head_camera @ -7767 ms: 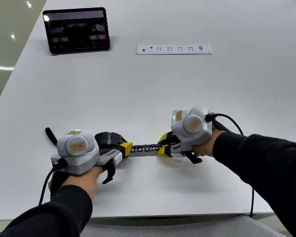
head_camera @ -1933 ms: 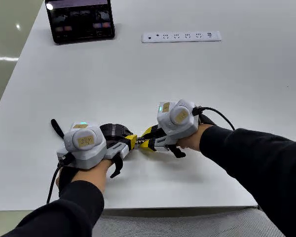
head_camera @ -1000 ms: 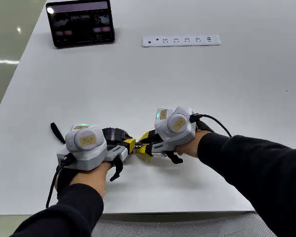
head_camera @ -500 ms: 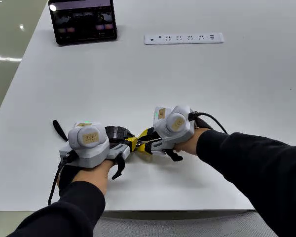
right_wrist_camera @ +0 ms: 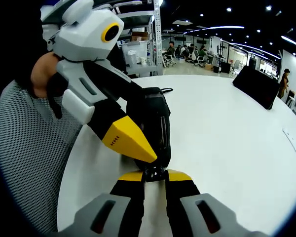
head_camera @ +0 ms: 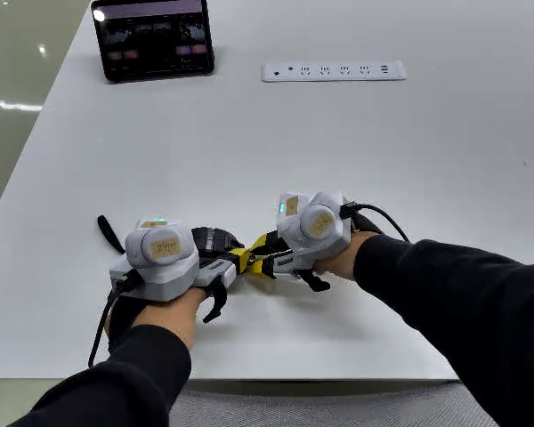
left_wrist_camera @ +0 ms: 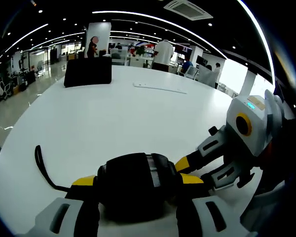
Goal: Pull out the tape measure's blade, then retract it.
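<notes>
A black tape measure [head_camera: 215, 242] lies on the white table [head_camera: 276, 151], its wrist strap [head_camera: 109, 233] trailing to the left. My left gripper [head_camera: 235, 261] is shut on its case [left_wrist_camera: 133, 175], one yellow-tipped jaw on each side. Right against the case's mouth, my right gripper [head_camera: 260, 255] is shut on the blade's end hook [right_wrist_camera: 155, 172]. Hardly any blade shows between the two grippers. In the right gripper view the case [right_wrist_camera: 155, 123] stands just beyond my jaws, and a yellow fingertip [right_wrist_camera: 128, 140] of the left gripper lies across it.
A dark tablet [head_camera: 153, 40] stands at the table's far left. A white power strip [head_camera: 334, 71] lies at the back centre. The near table edge [head_camera: 276, 372] runs just behind both hands. A cable [head_camera: 387, 218] trails from the right gripper.
Since the earliest frame my right gripper has moved left to the case and the short drawn-out length of blade has gone back in. Over the last half second little has moved.
</notes>
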`<state>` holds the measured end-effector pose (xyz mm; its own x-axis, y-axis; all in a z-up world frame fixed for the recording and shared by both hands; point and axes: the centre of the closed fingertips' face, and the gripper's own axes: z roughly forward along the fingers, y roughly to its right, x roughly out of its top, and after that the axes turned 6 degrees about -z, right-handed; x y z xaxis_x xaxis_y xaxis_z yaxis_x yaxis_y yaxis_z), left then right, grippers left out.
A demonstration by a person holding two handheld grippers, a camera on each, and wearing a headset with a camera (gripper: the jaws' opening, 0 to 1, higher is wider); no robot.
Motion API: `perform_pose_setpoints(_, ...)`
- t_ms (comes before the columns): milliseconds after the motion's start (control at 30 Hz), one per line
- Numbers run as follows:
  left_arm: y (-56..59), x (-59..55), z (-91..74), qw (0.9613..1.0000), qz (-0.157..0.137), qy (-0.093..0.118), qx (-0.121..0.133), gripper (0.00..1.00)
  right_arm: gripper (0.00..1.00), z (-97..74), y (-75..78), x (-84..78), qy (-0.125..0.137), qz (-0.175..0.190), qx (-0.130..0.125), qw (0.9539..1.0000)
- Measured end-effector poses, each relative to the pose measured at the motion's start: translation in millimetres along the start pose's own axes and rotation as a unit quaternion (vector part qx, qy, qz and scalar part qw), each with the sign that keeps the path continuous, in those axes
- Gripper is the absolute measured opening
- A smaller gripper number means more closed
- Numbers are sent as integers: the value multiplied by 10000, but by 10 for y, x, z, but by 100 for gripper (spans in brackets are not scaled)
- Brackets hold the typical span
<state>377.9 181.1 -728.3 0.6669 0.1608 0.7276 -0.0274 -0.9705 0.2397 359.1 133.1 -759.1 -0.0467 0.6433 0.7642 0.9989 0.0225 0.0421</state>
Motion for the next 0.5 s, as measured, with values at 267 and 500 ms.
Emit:
perform_pose_setpoints(267, -1, 5, -14, 9997, -88, -60, -200, 60, 12, 5, 5, 0, -166, 138, -81, 9997)
perform_pose_setpoints(500, 27, 315, -145, 9962, 46, 291, -822, 98, 29, -248, 174, 7, -130, 257, -535, 9982)
